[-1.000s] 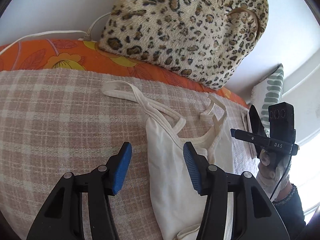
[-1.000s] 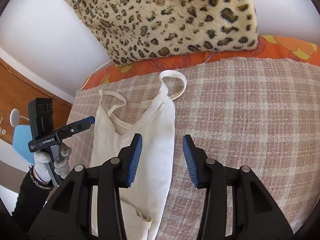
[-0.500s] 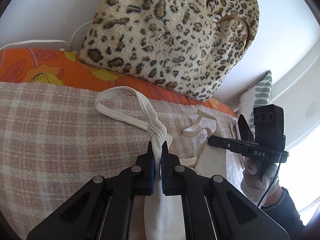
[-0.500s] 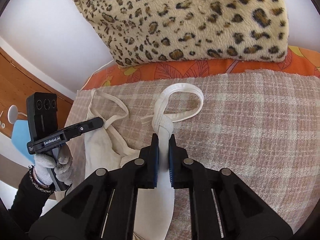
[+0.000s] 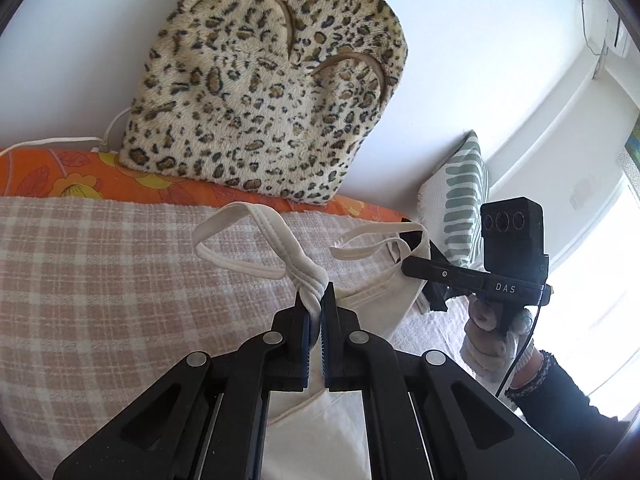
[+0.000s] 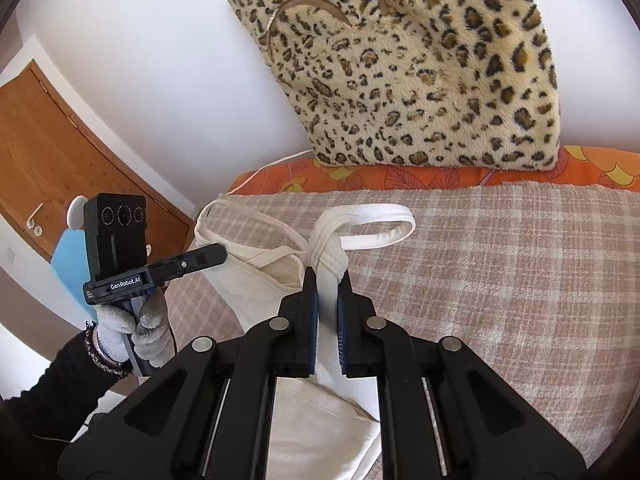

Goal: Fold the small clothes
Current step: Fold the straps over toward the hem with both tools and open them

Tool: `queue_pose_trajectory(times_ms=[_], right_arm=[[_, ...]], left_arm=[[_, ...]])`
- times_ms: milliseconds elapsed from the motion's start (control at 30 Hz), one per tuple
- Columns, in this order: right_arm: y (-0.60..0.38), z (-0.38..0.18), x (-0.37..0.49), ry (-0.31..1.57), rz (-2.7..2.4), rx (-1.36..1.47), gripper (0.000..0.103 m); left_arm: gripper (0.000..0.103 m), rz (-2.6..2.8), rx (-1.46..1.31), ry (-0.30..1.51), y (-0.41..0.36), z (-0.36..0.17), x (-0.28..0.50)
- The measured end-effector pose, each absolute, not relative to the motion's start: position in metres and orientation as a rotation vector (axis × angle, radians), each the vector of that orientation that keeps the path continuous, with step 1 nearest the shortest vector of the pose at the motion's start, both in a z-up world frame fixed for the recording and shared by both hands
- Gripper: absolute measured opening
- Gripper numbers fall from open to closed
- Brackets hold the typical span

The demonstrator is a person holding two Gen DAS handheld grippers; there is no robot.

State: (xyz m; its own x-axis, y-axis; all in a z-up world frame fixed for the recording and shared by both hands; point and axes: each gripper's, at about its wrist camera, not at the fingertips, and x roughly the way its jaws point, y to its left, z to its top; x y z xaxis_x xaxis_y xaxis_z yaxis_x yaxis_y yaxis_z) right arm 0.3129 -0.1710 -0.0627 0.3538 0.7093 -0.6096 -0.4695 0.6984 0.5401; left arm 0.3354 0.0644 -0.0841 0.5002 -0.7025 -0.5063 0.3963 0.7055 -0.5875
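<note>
Cream cotton is bunched between the pads of the left gripper (image 5: 316,300) in the left wrist view — a second ago those jaws stood wide apart over the flat top (image 5: 372,292), and they have just been closing, so that they now stand pressed together on the gathered shoulder where the strap (image 5: 256,216) loops out ahead. The camera sits higher than it did, and the cloth rises off the checked blanket (image 5: 100,272) towards the jaws instead of lying flat. Off to the right the right gripper (image 5: 430,258) has the other shoulder clamped at about the same height, a gloved hand (image 5: 492,340) round its handle. My reading: the grasp is made and the lift has begun, which readies the upper edge to be carried over for a fold.

From the right wrist view the same change shows — jaws that were parted beside the garment have just been closing and are now clamped on a thick wad of its other shoulder, its strap looping out flat over the blanket. The body of the top hangs down under the fingers and still trails on the bed. At left, the left gripper is seen from the side, its tip buried in cloth. Behind it all, the leopard-print cushion (image 6: 420,72) leans on the wall, well clear.
</note>
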Motion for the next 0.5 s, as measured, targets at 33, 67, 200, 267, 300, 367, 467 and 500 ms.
queue_pose_trajectory(times_ms=[33,67,200,267,300,367,467,500], right_arm=[[-0.172,-0.059,0.304,0.927,0.782,0.289,0.009],[-0.174,-0.056,0.294,0.92,0.787,0.287,0.009],[-0.175,-0.05,0.249,0.9,0.806,0.235,0.009],[-0.178,-0.049,0.227,0.901,0.808,0.195,0.009],[-0.18,-0.05,0.218,0.903,0.805,0.183,0.009],[-0.182,-0.053,0.201,0.902,0.797,0.155,0.009],[-0.182,-0.064,0.18,0.913,0.795,0.116,0.009],[-0.183,-0.069,0.174,0.922,0.791,0.106,0.009]], left_arm=[[0.003,-0.697,-0.405,0.793,0.062,-0.08,0.325],[0.003,-0.708,-0.382,0.791,0.059,-0.078,0.315],[0.003,-0.724,-0.293,0.79,0.047,-0.075,0.276],[0.002,-0.732,-0.259,0.803,0.044,-0.08,0.259],[0.002,-0.735,-0.24,0.812,0.042,-0.084,0.251],[0.002,-0.741,-0.208,0.833,0.039,-0.094,0.236],[0.002,-0.745,-0.134,0.852,0.033,-0.11,0.214],[0.002,-0.744,-0.104,0.861,0.031,-0.115,0.208]])
